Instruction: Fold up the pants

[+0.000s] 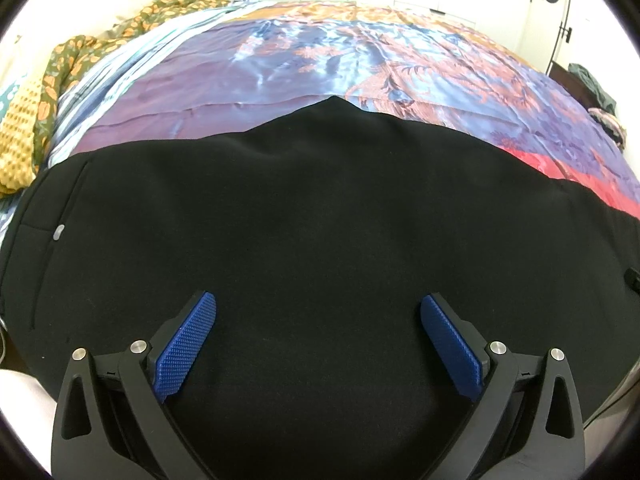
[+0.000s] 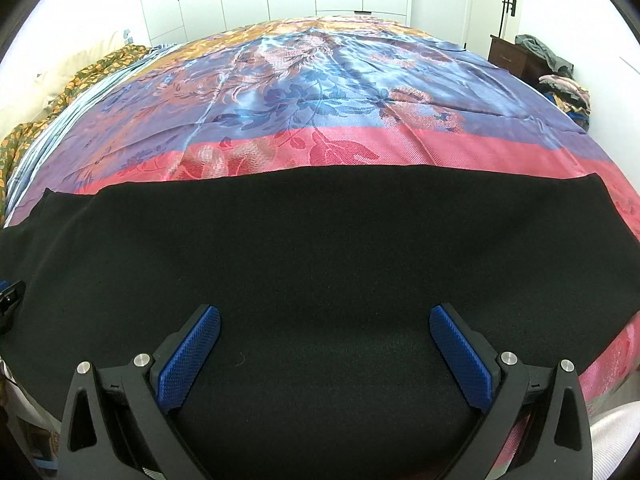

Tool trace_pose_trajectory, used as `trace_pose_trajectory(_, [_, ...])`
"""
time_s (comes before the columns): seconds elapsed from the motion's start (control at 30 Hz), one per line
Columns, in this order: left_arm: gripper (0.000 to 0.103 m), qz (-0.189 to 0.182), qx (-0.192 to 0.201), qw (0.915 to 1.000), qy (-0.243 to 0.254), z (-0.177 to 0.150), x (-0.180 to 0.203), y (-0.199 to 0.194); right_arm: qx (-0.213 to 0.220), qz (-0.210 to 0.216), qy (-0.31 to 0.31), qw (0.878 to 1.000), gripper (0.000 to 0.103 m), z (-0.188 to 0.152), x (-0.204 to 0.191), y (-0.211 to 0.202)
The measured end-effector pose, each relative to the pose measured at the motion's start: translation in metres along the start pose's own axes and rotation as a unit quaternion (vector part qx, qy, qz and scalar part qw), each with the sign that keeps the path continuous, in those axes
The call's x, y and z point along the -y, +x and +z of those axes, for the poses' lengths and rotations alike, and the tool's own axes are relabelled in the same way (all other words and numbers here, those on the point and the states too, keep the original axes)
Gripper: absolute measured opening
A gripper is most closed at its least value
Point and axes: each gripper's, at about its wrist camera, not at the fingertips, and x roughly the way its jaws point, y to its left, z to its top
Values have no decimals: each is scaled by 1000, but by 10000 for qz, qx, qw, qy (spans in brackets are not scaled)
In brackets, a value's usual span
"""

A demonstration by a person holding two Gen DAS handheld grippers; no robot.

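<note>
Black pants (image 1: 312, 208) spread flat and smooth along near edge of floral bedspread (image 1: 360, 64). Pocket seam and small grey snap at left end; crotch point peaks toward bedspread centre; straight leg hem at right.

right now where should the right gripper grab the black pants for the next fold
Judging by the lay, the black pants lie flat, so pinch the leg end at the right edge. The right gripper is open; come in low from the right, one finger sliding under.

Black pants (image 1: 320, 208); blue, pink, orange floral bedspread (image 2: 320, 92); blue-padded black tools.
</note>
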Motion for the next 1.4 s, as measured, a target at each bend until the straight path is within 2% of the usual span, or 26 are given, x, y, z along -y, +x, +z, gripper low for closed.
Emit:
trace_pose_trajectory(1.0, [102, 37, 17, 10000, 40, -1, 1, 1, 122, -46, -17, 9999, 103, 1, -1, -1])
trace_pose_trajectory(1.13, [102, 42, 9, 10000, 41, -2, 1, 1, 44, 95, 16, 9999, 103, 4, 4, -2])
trace_pose_trajectory(1.27, [102, 42, 6, 10000, 45, -2, 1, 1, -159, 627, 269, 9975, 103, 27, 34, -5])
trace_pose_trajectory(1.33, [102, 45, 5, 10000, 41, -2, 1, 1, -123, 670, 869, 9939, 103, 45, 82, -14])
trace_pose_trajectory(1.4, [102, 50, 4, 10000, 41, -2, 1, 1, 189, 626, 1738, 9826, 103, 57, 140, -32])
